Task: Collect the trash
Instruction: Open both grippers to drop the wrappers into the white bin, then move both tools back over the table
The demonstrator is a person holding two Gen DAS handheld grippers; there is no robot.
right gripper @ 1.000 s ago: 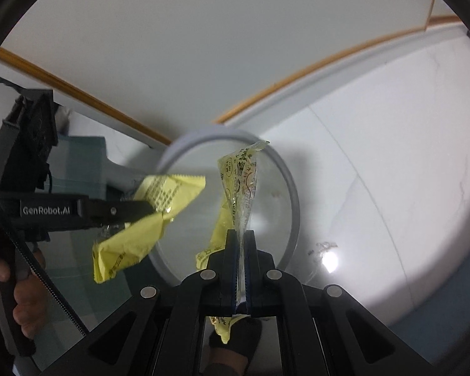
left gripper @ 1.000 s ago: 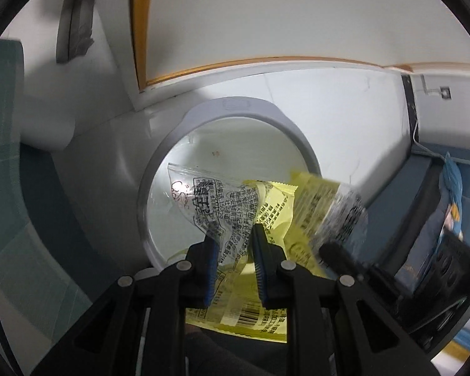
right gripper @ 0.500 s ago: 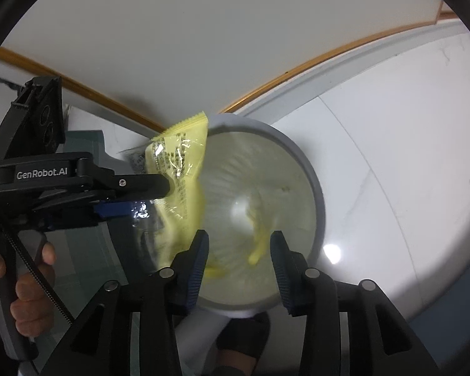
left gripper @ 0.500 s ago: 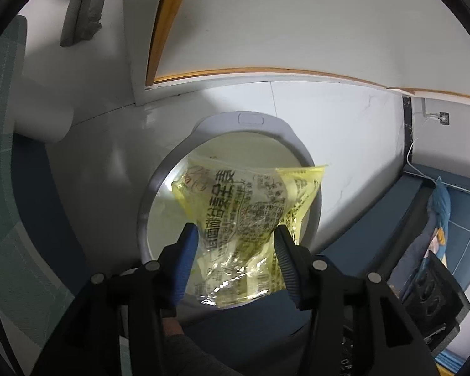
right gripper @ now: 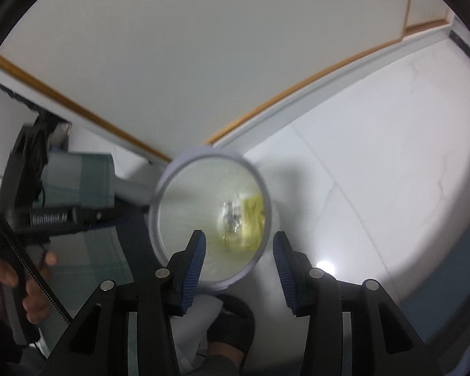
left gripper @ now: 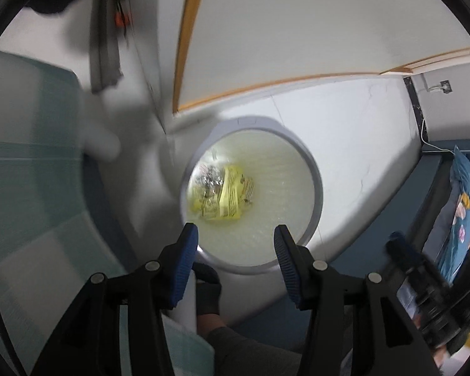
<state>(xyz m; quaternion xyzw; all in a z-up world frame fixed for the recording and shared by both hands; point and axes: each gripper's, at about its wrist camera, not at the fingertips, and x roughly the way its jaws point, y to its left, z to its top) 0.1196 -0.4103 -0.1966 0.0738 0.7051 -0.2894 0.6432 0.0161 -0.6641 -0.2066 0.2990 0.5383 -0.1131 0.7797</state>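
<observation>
Presently, item: left gripper (left gripper: 236, 252), fingers (left gripper: 185, 260) parted about halfway, holding nothing, jaws just opened. Right gripper (right gripper: 239, 258), same state, likewise just opened and empty. Both stood above the grey-rimmed bin (left gripper: 316, 194) at frame centre. Yellow wrappers (left gripper: 232, 191) lay crumpled at the bin's bottom, toward its left side; long axis ran roughly top to bottom of the frame, no clear facing. Advice: lift both straight clear of the rim, fingers kept parted, before seeking more trash.

Yellow wrappers (left gripper: 225, 192) now down in the bin (left gripper: 316, 188), out of both just-opened jaws.
</observation>
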